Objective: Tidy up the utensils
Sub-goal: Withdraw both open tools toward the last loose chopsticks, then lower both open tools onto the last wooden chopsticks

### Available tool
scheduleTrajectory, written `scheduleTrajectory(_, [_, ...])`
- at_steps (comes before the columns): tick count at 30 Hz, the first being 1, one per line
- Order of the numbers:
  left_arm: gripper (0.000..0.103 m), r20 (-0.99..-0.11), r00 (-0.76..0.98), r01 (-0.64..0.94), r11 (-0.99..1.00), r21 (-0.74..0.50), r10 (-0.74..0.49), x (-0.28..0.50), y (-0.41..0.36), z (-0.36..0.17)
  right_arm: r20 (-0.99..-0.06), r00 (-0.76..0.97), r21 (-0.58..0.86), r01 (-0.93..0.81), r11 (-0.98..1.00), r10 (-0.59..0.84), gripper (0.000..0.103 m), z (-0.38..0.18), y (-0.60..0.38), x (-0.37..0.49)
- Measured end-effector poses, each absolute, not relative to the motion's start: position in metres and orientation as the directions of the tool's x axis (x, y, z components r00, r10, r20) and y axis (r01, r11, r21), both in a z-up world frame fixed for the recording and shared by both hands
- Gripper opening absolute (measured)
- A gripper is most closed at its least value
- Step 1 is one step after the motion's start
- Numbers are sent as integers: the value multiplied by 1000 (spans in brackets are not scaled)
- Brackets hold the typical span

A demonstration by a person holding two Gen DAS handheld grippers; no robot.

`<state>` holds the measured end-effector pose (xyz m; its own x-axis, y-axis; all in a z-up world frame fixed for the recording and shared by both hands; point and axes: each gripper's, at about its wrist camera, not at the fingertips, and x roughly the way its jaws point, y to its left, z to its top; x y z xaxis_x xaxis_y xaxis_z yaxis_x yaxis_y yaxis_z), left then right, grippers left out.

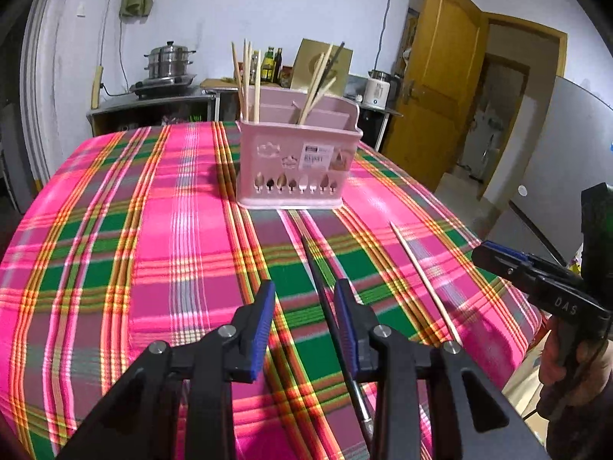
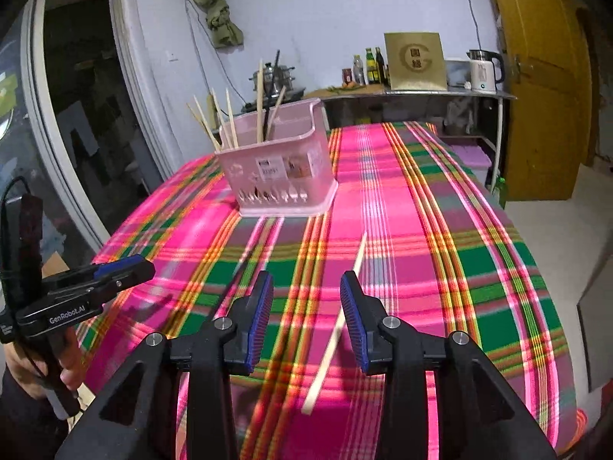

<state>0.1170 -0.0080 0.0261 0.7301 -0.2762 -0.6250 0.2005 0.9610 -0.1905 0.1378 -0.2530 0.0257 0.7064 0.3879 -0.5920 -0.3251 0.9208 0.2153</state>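
A pink plastic utensil basket [image 1: 297,161] stands upright on the plaid tablecloth, with several wooden chopsticks and one black one standing in it; it also shows in the right wrist view [image 2: 277,168]. A black chopstick [image 1: 325,303] lies on the cloth and passes between the fingers of my open left gripper [image 1: 304,299], close to the right finger. A wooden chopstick [image 1: 423,280] lies to its right. In the right wrist view that wooden chopstick [image 2: 339,326] lies between the fingers of my open right gripper [image 2: 306,291]. Neither gripper holds anything.
The table [image 1: 153,230] has a pink, green and orange plaid cloth; its right edge drops to the floor. Behind stand a counter with a steamer pot [image 1: 168,63], bottles [image 2: 369,65], a kettle [image 2: 484,71] and a yellow door [image 1: 436,88].
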Motion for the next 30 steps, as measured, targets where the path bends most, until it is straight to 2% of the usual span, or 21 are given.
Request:
scheduleTrajectory(13, [33,-688,677,195,965,-175,-262,151,-22,11,-659,665,198,-297,934,351,37,7,-254,159])
scheduleTrajectory(22, [33,-747,615,223,964,-142,-252,193,-44,0,-729,614,164,-273,948,303,22,-7,-247,199])
scheduleTrajectory(27, [33,-776,583,218,966,-138,-243,212,-51,-14,-752,598,143,-262,955,276,21,-14,-243,221])
scheduleTrajectory(30, [33,-785,571,216,966,-139,-241,219,-52,-20,-758,595,136,-256,957,267,17,-17,-242,230])
